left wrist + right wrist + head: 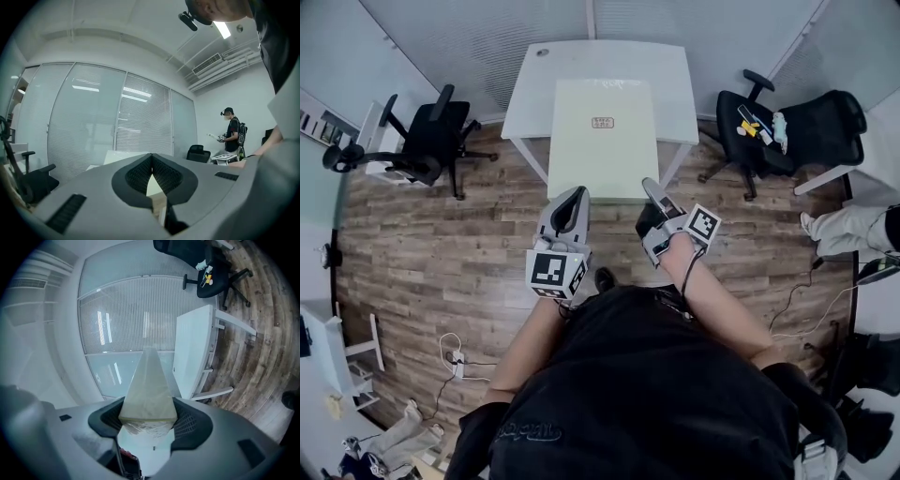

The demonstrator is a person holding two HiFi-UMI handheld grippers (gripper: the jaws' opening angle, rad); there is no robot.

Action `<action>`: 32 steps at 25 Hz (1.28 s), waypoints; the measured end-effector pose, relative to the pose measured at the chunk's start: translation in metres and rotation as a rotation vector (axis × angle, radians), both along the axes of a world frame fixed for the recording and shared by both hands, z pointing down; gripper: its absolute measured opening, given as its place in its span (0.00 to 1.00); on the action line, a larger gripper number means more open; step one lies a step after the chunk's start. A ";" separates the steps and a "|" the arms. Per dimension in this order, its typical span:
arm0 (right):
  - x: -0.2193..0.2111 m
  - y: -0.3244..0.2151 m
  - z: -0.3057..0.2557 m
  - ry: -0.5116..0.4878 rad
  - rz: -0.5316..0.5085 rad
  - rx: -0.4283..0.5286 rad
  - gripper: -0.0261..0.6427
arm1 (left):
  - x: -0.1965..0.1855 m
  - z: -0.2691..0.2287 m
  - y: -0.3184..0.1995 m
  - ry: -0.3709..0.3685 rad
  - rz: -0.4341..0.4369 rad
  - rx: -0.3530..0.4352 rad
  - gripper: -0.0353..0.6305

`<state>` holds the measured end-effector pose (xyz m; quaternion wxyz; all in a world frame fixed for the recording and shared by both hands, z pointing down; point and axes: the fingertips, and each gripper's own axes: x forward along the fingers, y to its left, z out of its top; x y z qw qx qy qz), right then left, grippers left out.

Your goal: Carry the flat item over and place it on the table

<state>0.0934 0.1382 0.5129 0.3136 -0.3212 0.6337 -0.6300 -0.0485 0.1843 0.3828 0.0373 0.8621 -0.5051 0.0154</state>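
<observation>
A pale, thick flat panel [602, 136] wrapped in clear film hangs level above the wood floor. In the head view its far part overlaps the white table [670, 84]. My right gripper [661, 202] is shut on the panel's near edge. In the right gripper view the panel [149, 380] fills the gap between the wide-set jaws of the right gripper [149, 414]. My left gripper [570, 202] is at the panel's near left corner. In its own view the left gripper [152, 161] has its tips together and nothing clamped. Whether it touches the panel I cannot tell.
A black office chair [431, 141] stands left of the table. Another chair [787, 131], at the right, has small items [757, 125] on its seat. Cables [455, 361] lie on the floor at the left. Another person [232, 131] stands by the glass wall.
</observation>
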 end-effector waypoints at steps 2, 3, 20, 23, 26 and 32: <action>0.008 0.003 0.002 -0.010 0.011 0.008 0.47 | 0.008 0.001 0.003 -0.007 0.008 0.012 0.07; 0.006 0.003 0.003 -0.012 0.014 0.008 0.47 | 0.007 0.002 0.002 -0.006 0.010 0.013 0.07; -0.022 -0.023 0.014 -0.002 -0.017 -0.008 0.47 | -0.017 0.019 -0.017 0.004 -0.002 -0.027 0.07; -0.024 -0.032 0.017 0.000 -0.027 -0.007 0.47 | -0.018 0.024 -0.024 0.003 -0.005 -0.040 0.07; -0.023 -0.042 0.022 0.005 -0.032 -0.014 0.47 | -0.015 0.030 -0.035 0.003 -0.002 -0.057 0.07; -0.014 -0.067 0.027 0.010 -0.051 -0.025 0.47 | -0.004 0.033 -0.060 0.004 -0.014 -0.067 0.07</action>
